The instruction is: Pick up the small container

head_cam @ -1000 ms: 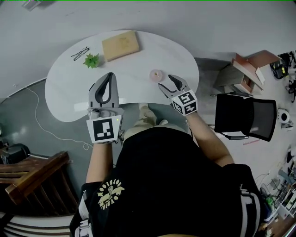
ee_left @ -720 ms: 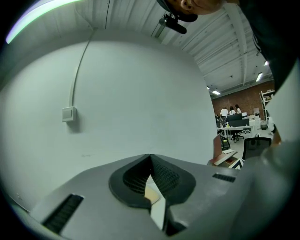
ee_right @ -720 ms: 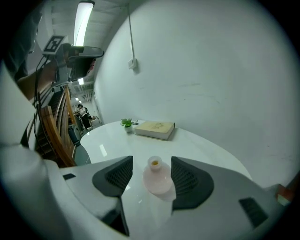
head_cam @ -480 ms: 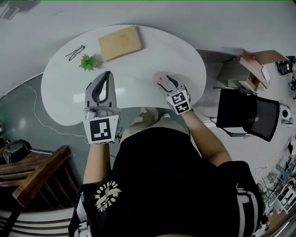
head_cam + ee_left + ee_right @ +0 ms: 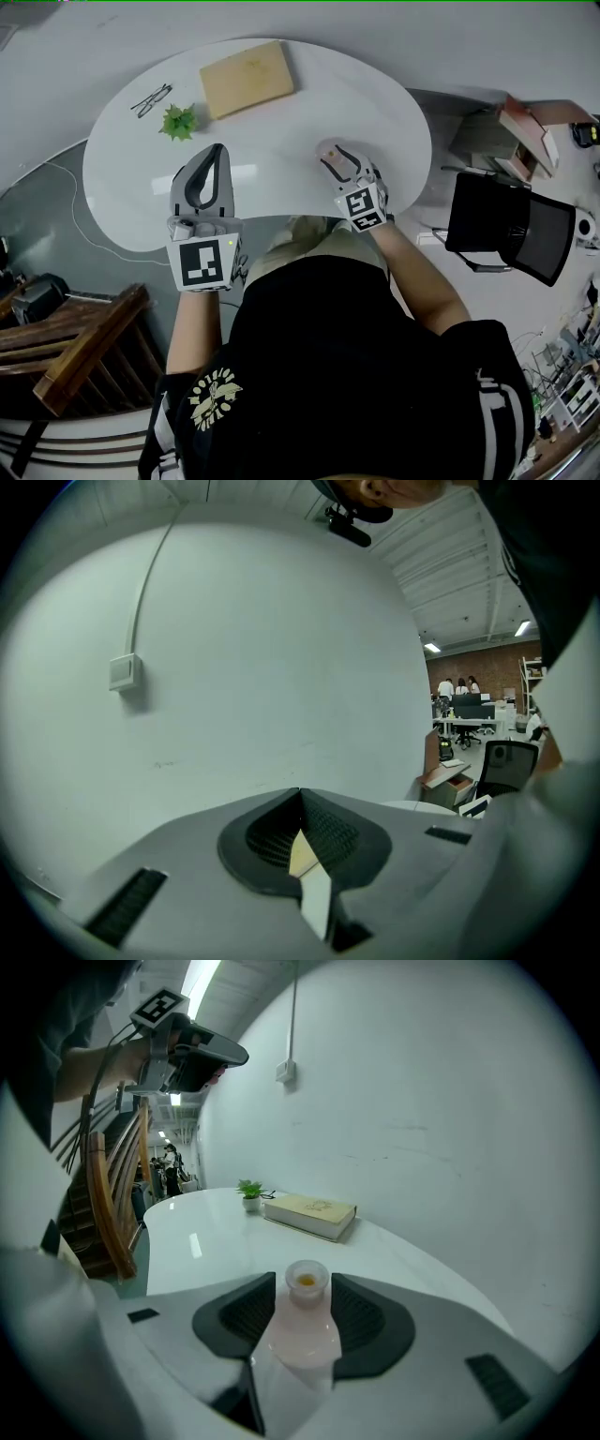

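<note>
The small container (image 5: 325, 148), a pale pink translucent pot with a round neck, stands near the right front edge of the white table (image 5: 281, 122). My right gripper (image 5: 336, 159) reaches over it. In the right gripper view the small container (image 5: 306, 1283) sits between the jaws of the right gripper (image 5: 305, 1312). The jaws are closing, and the dark pads (image 5: 246, 1314) show no gap against its sides. My left gripper (image 5: 217, 152) hangs shut above the table's front edge, holding nothing; in its own view the left gripper (image 5: 300, 794) has its jaws meeting, facing a bare wall.
A tan book (image 5: 247, 78) lies at the table's far side, with a small green plant (image 5: 178, 122) and glasses (image 5: 150, 99) to its left. A black chair (image 5: 511, 225) and a cabinet (image 5: 516, 127) stand at the right. Wooden stairs (image 5: 75, 347) are at the left.
My right gripper has moved forward from beside the container until its jaws are around it, and they have narrowed. The left gripper has stayed put.
</note>
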Motion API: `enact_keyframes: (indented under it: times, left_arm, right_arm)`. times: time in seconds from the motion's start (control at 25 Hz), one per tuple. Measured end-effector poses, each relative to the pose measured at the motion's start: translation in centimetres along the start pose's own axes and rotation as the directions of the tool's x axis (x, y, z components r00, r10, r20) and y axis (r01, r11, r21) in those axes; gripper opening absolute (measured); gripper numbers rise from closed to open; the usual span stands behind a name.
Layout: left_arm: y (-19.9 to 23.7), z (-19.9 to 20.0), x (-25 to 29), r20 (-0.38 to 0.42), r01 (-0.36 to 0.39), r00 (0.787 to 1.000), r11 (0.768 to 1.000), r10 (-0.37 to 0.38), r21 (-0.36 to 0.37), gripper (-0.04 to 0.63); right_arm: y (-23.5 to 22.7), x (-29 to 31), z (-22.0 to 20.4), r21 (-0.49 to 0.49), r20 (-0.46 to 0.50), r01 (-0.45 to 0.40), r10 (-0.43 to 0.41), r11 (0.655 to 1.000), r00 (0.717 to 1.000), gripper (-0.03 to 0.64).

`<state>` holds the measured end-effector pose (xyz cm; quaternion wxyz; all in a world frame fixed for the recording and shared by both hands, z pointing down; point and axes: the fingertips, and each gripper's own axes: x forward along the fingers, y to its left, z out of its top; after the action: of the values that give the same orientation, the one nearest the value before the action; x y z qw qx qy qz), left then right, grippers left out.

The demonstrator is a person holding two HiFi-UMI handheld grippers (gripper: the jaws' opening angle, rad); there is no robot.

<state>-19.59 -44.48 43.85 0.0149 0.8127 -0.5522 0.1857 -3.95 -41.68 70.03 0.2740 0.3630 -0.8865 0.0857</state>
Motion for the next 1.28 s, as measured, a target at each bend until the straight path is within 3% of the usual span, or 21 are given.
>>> enact_keyframes:
  times: [0.48, 0.84, 1.04, 1.28]
  left_arm:
    - [0.2, 0.2, -1.9, 0.008, -0.031, 0.999, 0.999, 0.031, 0.007, 0.021]
    - [-0.8, 1.7, -3.8, 0.024, -0.054, 0.998, 0.998, 0.053, 0.014, 0.021]
    - [-2.3, 3.6, -4.1, 0.082, -0.047, 0.996, 0.999, 0.047, 0.003, 0.021]
    - [-3.9, 5.1, -4.9, 0.098, -0.043, 0.994, 0.999, 0.043, 0.001, 0.021]
  right_arm:
    - [-0.7, 0.3, 0.7, 0.034, 0.007, -0.048, 0.048, 0.998, 0.999, 0.156]
    - [-1.3, -4.3, 5.2, 0.036, -0.014, -0.084, 0.084, 0.996, 0.996, 0.156]
    - [-1.9, -7.5, 7.8, 0.015, -0.011, -0.078, 0.078, 0.997, 0.997, 0.156]
    - [-2.5, -11.2, 10.9, 0.004, -0.003, -0.074, 0.074, 0.997, 0.997, 0.156]
